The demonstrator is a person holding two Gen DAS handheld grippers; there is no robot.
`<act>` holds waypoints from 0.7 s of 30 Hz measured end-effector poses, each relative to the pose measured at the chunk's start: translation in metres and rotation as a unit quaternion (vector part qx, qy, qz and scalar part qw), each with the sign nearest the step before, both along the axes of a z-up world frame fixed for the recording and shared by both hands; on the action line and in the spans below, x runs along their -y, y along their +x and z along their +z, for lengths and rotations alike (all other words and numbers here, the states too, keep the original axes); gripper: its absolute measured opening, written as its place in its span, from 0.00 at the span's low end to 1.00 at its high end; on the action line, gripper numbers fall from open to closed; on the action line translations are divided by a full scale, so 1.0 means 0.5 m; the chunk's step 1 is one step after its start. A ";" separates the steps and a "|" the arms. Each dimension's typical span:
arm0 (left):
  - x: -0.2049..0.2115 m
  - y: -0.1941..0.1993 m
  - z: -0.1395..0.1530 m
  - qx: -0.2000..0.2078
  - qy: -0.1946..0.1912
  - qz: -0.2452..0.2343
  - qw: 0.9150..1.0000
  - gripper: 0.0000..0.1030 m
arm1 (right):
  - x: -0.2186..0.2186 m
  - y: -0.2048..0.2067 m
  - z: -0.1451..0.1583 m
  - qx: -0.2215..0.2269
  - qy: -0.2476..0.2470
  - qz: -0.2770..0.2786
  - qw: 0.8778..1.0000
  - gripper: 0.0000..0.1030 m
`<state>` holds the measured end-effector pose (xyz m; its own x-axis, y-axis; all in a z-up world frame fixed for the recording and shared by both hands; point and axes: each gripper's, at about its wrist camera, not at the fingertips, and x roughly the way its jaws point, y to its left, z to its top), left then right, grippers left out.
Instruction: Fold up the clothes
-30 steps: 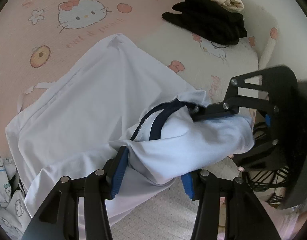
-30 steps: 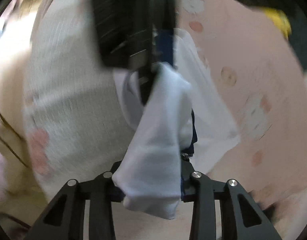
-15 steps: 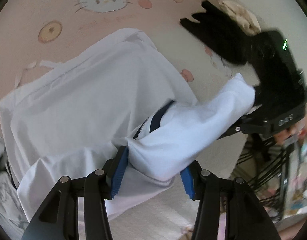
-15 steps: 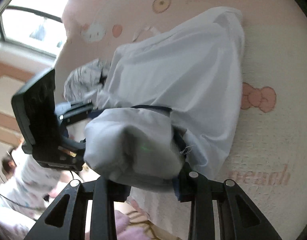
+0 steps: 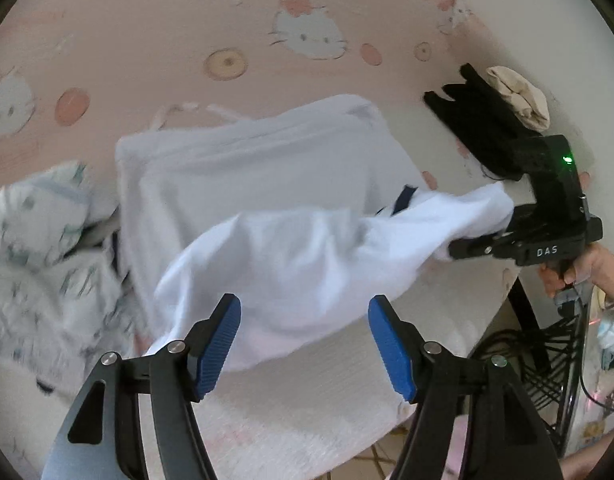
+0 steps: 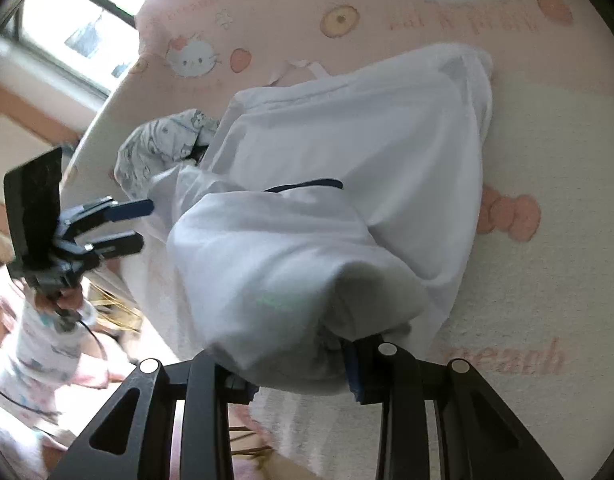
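Left tongs point(image 5: 303, 344) opening (white garment point(image 5: 267, 216) between, untouched).

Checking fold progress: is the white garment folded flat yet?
Not yet. The white garment is partly doubled; one bunched end is lifted in the right gripper.

My right tool point(image 6: 301, 376) has its pads buried under the white shirt point(image 6: 347, 200), so I cannot see them. Left of the shirt, the patterned garment point(image 5: 31, 248) is smeared and cut off by the edge.
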<state>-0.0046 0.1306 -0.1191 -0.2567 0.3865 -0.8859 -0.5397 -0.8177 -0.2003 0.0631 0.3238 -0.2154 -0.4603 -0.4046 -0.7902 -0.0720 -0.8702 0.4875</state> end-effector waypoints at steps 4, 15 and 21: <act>0.056 -0.007 -0.011 0.001 -0.005 0.029 1.000 0.63 | 0.035 0.000 0.012 0.001 0.072 0.025 0.997 0.31; 0.068 -0.035 -0.002 -0.032 -0.032 0.017 0.999 0.63 | 0.109 0.044 0.077 -0.006 0.308 0.044 0.950 0.62; 0.044 -0.064 -0.029 -0.020 -0.048 -0.007 0.999 0.63 | 0.172 0.059 0.089 -0.017 0.453 0.101 0.886 0.67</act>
<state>-0.0365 0.1084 -0.1335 -0.2879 0.3048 -0.9079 -0.5573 -0.8242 -0.1000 0.0923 0.2376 -0.1709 -0.4810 0.3121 -0.8193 0.1302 -0.8987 -0.4188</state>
